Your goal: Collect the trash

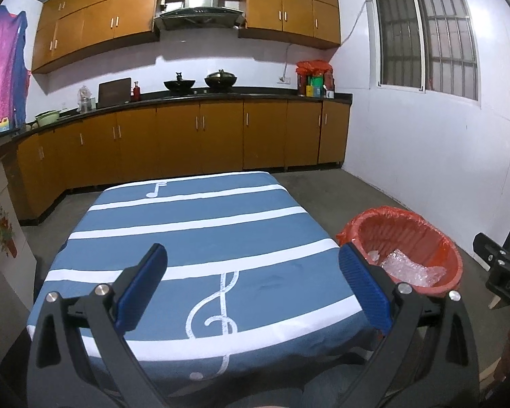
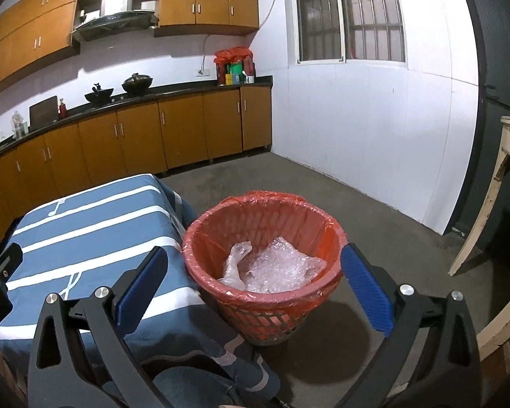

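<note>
Clear plastic trash [image 2: 272, 268] lies inside the red-lined bin [image 2: 326, 238], which stands on the floor just beside the striped worktop [image 1: 193, 217]. The right claw [image 2: 251, 282] hangs released above the bin; the left claw [image 1: 251, 282] is spread wide over the worktop, gripping nothing.

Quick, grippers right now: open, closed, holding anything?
Left gripper: open, empty, over the table.
Right gripper: open, empty, above the basket.
</note>
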`<state>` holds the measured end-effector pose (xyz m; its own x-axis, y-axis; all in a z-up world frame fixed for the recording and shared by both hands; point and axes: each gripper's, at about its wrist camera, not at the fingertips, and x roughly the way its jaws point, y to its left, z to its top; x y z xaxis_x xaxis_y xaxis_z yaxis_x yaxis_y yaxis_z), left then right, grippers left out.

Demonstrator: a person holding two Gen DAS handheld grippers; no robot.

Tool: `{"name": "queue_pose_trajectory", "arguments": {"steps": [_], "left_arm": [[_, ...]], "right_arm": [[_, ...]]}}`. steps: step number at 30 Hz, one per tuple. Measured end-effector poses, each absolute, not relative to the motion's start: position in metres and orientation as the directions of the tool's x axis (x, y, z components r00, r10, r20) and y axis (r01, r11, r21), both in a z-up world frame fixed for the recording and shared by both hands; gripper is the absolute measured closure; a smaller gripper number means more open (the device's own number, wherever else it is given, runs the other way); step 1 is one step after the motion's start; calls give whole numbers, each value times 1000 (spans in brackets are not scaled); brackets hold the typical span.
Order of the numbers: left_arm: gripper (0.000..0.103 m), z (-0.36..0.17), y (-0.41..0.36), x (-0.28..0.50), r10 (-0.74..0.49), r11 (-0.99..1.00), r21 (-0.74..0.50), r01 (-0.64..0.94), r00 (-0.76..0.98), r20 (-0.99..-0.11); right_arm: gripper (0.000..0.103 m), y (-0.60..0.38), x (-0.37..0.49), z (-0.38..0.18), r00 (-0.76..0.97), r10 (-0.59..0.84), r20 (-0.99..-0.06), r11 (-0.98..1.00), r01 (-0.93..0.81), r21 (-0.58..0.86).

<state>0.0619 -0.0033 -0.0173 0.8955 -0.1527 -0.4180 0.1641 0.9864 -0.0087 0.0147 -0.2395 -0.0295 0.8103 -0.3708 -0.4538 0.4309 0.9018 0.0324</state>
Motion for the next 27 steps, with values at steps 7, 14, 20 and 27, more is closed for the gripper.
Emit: {"name": "queue_pose_trajectory", "arguments": {"steps": [7,14,20,27], "left_arm": [[4,-16,9,42,-130,991,-15,136,906,-402],[4,-21,22,27,-84,996,-9,88,903,-421],[4,-25,30,18,-64,998,-7,67,901,-430],[4,-22,30,10,-76,997,-11,78,906,-416]], "right_arm": [[2,-225,0,-27,824,-369,-430,909,416,16],[2,-216,-10,-28,827,-372,-421,912,411,3],[2,-215,-14,-28,827,-370,-423,912,410,5],[2,-209,-22,-28,832,-373,-411,913,409,0]]}}
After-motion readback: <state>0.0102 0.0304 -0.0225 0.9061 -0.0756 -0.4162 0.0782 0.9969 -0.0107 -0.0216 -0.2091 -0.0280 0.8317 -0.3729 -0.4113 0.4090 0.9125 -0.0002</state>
